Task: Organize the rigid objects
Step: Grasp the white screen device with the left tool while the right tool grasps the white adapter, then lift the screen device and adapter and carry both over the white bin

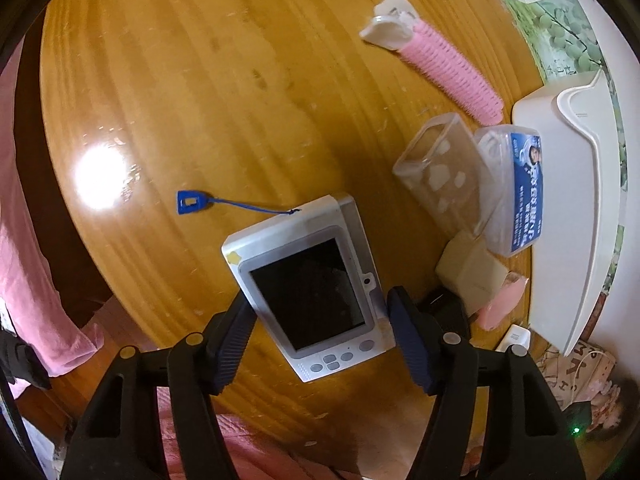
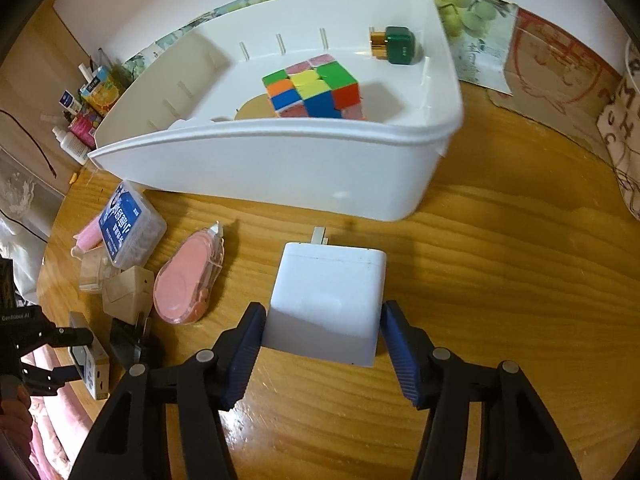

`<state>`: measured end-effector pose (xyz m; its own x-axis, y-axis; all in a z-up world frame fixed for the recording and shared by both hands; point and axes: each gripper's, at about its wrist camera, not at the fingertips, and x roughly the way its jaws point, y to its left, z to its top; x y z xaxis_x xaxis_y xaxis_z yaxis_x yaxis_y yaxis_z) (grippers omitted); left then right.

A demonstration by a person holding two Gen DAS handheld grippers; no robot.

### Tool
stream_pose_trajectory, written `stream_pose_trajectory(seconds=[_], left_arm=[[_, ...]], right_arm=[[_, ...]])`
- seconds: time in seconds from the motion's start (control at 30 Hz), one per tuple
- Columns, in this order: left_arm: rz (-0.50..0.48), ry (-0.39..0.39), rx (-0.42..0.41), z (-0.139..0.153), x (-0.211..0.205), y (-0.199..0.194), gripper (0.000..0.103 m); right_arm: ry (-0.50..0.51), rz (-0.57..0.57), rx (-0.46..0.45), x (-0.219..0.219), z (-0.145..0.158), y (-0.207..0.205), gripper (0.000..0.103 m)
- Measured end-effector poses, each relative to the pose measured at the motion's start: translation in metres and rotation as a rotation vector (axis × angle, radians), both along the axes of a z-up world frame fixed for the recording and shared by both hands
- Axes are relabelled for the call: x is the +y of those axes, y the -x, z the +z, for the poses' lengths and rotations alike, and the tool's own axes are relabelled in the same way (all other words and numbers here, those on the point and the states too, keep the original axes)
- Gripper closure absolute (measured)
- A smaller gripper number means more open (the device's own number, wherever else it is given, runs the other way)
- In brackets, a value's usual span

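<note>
My left gripper point(image 1: 319, 302) is shut on a white handheld device point(image 1: 308, 280) with a dark screen, one blue pad on each long side. A blue tag on a cord point(image 1: 192, 202) trails from the device onto the wooden table point(image 1: 200, 80). My right gripper point(image 2: 324, 308) is shut on a white charger block point(image 2: 328, 292), its prongs pointing at the white bin point(image 2: 280, 160) just ahead. In the bin sit a colour cube point(image 2: 316, 90) and a green-capped item point(image 2: 396, 46).
Beside the bin point(image 1: 560, 200) lie a pink hair roller point(image 1: 452, 68), an empty clear box point(image 1: 444, 168), a blue-labelled clear box point(image 2: 128, 228), beige blocks point(image 2: 124, 296) and a pink correction tape point(image 2: 188, 284). Bottles and cartons point(image 2: 80, 116) crowd the far left.
</note>
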<state>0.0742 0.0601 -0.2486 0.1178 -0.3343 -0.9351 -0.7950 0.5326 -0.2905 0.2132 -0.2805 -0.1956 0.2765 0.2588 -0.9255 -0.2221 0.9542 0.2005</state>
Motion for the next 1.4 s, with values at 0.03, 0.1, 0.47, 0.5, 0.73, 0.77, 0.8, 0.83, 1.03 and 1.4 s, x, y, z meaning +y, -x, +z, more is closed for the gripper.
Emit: stream_pose_trajectory(seconds=[0.03, 0.1, 0.47, 0.5, 0.73, 0.77, 0.8, 0.83, 1.03, 1.4], left_arm=[[-0.003, -0.003, -0.002, 0.0, 0.001, 0.003, 0.033], [-0.013, -0.007, -0.01, 0.002, 0.0, 0.013, 0.034], [-0.089, -0.075, -0.099, 0.033, -0.007, 0.041, 0.035], [-0.098, -0.086, -0.112, 0.038, -0.009, 0.041, 0.035], [-0.134, -0.149, -0.222, 0.071, -0.014, 0.061, 0.037], [-0.132, -0.156, -0.231, 0.074, -0.015, 0.064, 0.042], [-0.132, -0.179, -0.239, 0.079, -0.015, 0.066, 0.07], [-0.134, -0.163, -0.27, 0.085, -0.012, 0.064, 0.075], [-0.105, -0.152, -0.377, 0.102, -0.007, 0.059, 0.076], [-0.215, -0.194, -0.308, 0.095, -0.023, 0.048, 0.074]], right_arm=[[-0.004, -0.006, 0.002, -0.003, 0.0, 0.001, 0.044], [-0.011, -0.014, 0.004, -0.007, 0.001, 0.004, 0.044], [-0.024, -0.009, -0.059, -0.02, 0.026, 0.027, 0.045], [-0.027, -0.007, -0.067, -0.021, 0.028, 0.029, 0.045], [-0.058, 0.003, -0.099, -0.027, 0.04, 0.039, 0.046], [-0.06, 0.006, -0.103, -0.028, 0.041, 0.039, 0.046], [-0.061, 0.01, -0.106, -0.028, 0.042, 0.04, 0.047], [-0.063, 0.012, -0.107, -0.028, 0.042, 0.041, 0.047], [-0.089, 0.028, -0.125, -0.033, 0.049, 0.044, 0.047], [-0.122, 0.038, -0.147, -0.043, 0.057, 0.042, 0.047]])
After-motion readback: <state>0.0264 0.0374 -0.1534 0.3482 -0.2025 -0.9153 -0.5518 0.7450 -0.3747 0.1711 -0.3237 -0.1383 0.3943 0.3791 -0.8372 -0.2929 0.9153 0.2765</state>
